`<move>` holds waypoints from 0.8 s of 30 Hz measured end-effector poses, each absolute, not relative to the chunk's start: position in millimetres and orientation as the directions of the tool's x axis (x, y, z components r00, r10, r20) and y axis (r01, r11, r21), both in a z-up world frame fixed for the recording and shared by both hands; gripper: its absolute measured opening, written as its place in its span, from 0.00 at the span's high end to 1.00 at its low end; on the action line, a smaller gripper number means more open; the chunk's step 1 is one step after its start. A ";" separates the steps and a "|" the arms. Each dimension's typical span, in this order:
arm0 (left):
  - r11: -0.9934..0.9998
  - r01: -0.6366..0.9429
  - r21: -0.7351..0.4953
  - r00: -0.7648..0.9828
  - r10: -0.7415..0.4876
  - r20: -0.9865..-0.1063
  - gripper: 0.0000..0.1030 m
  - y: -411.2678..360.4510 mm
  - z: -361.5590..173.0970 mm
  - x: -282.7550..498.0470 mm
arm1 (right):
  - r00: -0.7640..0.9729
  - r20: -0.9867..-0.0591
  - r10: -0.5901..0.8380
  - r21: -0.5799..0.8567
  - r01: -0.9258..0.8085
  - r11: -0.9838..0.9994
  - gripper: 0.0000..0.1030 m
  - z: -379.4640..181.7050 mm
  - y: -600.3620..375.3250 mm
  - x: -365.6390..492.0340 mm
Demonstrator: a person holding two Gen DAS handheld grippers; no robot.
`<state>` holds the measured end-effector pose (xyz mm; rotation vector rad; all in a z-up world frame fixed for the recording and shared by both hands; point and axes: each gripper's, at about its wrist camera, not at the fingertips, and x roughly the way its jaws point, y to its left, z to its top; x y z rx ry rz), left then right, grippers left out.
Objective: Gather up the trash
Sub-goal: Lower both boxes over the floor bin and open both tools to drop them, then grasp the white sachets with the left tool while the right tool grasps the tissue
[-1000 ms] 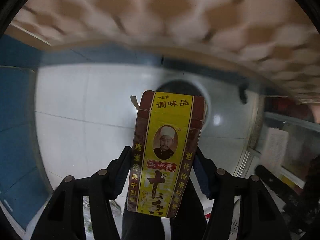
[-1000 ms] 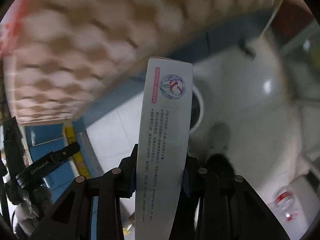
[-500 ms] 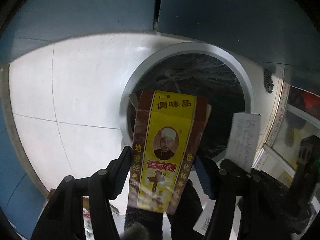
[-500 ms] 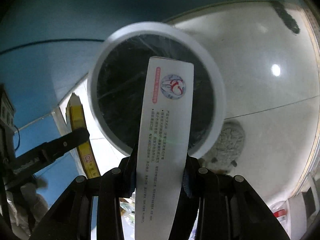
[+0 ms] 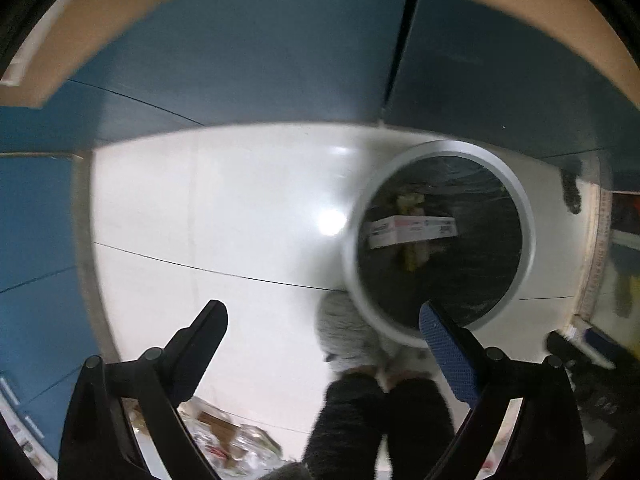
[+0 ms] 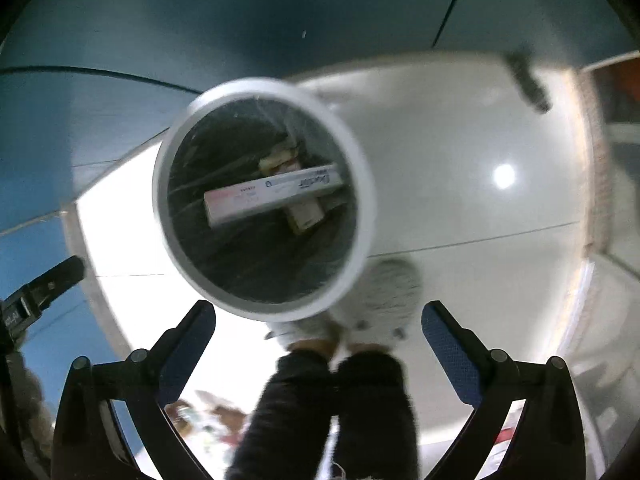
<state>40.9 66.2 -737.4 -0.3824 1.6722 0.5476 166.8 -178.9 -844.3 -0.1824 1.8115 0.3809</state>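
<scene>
The white carton (image 6: 272,196) lies flat inside the waste bin (image 6: 362,168), resting across the yellow seasoning box (image 6: 306,212), of which only the ends show beneath it. In the left wrist view the same white carton (image 5: 412,231) spans the bin's dark liner, with yellow fragments of the seasoning box (image 5: 412,256) showing above and below it. Half a second earlier each piece was still pinched upright in a gripper over the bin's mouth; both have now been let go and have dropped in.

The left gripper (image 5: 324,318) is spread wide and holds nothing; the waste bin (image 5: 528,240) sits ahead of it and off to its right, its right finger overlapping the near rim. The right gripper (image 6: 318,316) is likewise spread wide and empty, with the bin ahead and slightly to its left, the rim just beyond the fingertips.

Below and between the fingers of both grippers appear the person's dark trouser legs (image 6: 328,408) and a pale slipper (image 6: 380,292) on the white tiled floor (image 6: 480,220), the slipper touching the base of the bin. Blue cabinet fronts (image 6: 280,20) stand beyond the bin.

Judged from the arrangement, this pair of items is disposed of and both grippers are free. Loose packaging (image 5: 232,444) visible low behind the left gripper's fingers is probably further trash to fetch, though blur prevents identification.
</scene>
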 end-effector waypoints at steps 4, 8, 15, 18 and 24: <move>0.838 -0.524 0.156 -0.156 0.085 -0.984 0.05 49.5 -692.7 22.6 | -0.157 -0.988 -0.002 0.060 -0.387 0.920 0.00 -786.4 -167.6 153.7; 0.846 -0.515 0.136 -0.137 0.075 -0.988 0.05 33.2 -644.4 14.6 | -0.082 -0.996 -0.020 0.015 -0.414 0.910 0.00 -723.6 -149.0 134.5; 0.867 -0.490 0.088 -0.072 0.060 -0.996 0.05 21.8 -544.1 -0.9 | 0.007 -1.000 0.013 0.009 -0.413 0.911 0.00 -596.7 -150.8 118.6; 0.862 -0.506 0.046 -0.050 0.024 -0.998 0.05 21.1 -497.5 -4.5 | 0.047 -0.998 0.034 0.012 -0.405 0.914 0.00 -542.4 -152.6 108.0; 0.872 -0.489 0.010 0.018 0.022 -1.000 0.05 17.0 -416.0 0.2 | 0.094 -0.993 0.069 0.025 -0.408 0.912 0.00 -439.1 -158.8 90.3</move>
